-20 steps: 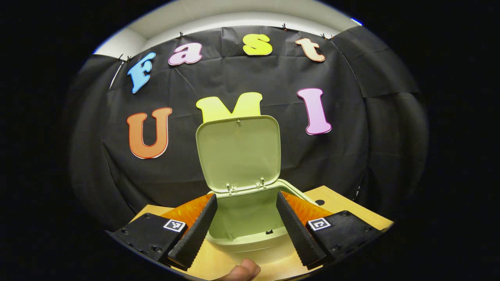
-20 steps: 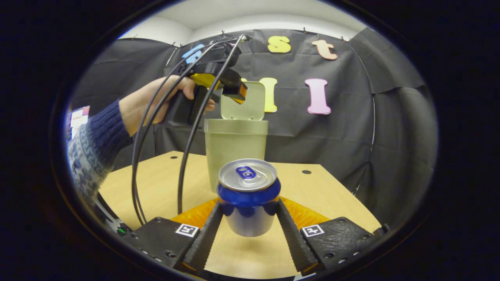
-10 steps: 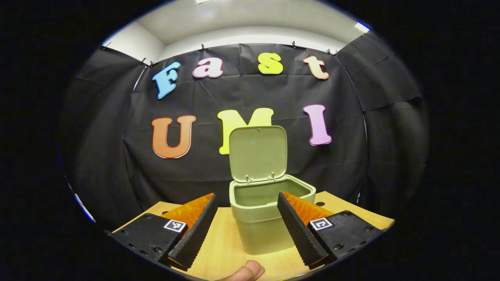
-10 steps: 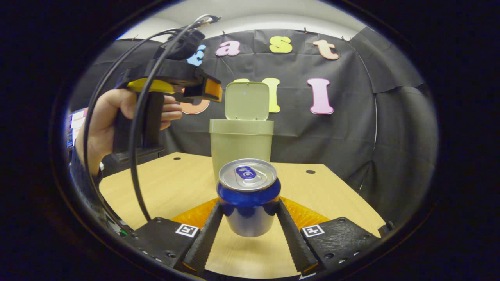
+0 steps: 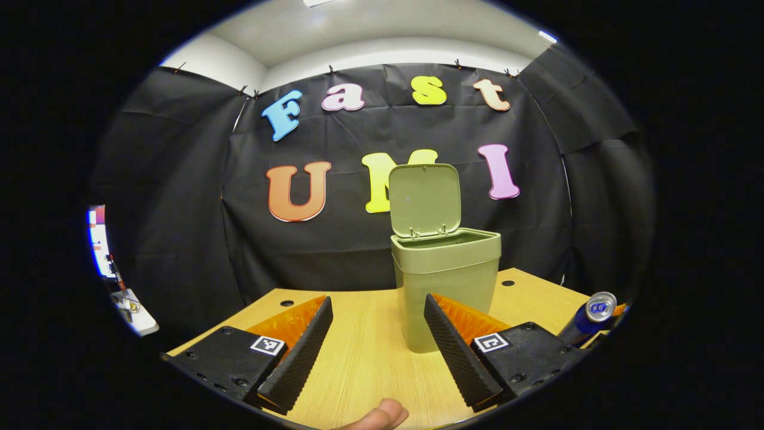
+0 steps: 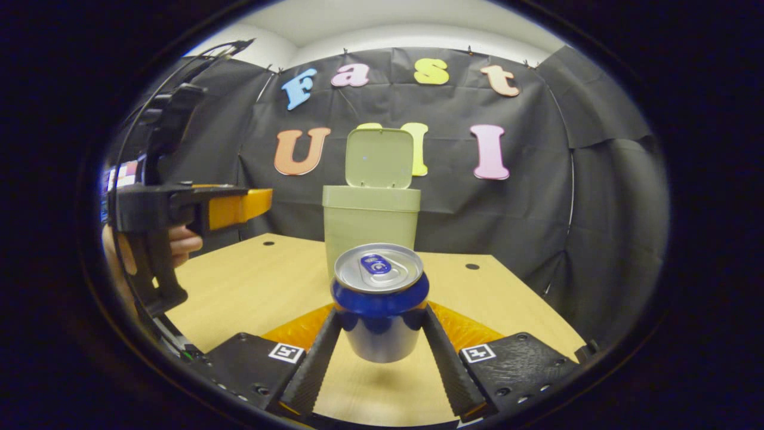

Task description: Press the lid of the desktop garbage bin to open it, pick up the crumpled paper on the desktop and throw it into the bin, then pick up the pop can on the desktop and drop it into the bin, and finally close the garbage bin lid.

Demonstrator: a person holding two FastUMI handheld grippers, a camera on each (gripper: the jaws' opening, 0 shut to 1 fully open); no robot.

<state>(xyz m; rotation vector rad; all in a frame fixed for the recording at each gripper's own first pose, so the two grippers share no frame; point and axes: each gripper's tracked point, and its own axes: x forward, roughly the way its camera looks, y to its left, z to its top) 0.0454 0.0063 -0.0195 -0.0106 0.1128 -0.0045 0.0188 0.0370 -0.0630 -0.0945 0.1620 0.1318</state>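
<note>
Pop can (image 6: 380, 298): upright, tab end up, held clear of the table (image 6: 250, 280) with a small shadow under it. Both fingers of the right gripper (image 6: 381, 358) press its lower body from either side, jaws closed only to can width. In the left gripper view the can (image 5: 591, 316) sits at the far right edge, tilted in that fisheye rendering, well to the right of the bin.

Bin (image 6: 370, 230): directly ahead of the can along the right gripper's line of sight, farther back on the table, standing upright. Lid (image 6: 379, 158) raised near vertical at the back, mouth open. No crumpled paper on the table; judged already inside, though bin interior not visible.

Key relation: bin mouth lies forward of and above the can's present height. Judged next move: lift, carry straight ahead, release over the opening; can's long axis is vertical, so it should drop end-on.

Left gripper (image 5: 370, 352): jaws wide apart, holding nothing, off to the bin's left (image 6: 239, 206). Right hand is the nearer and loaded one
</note>
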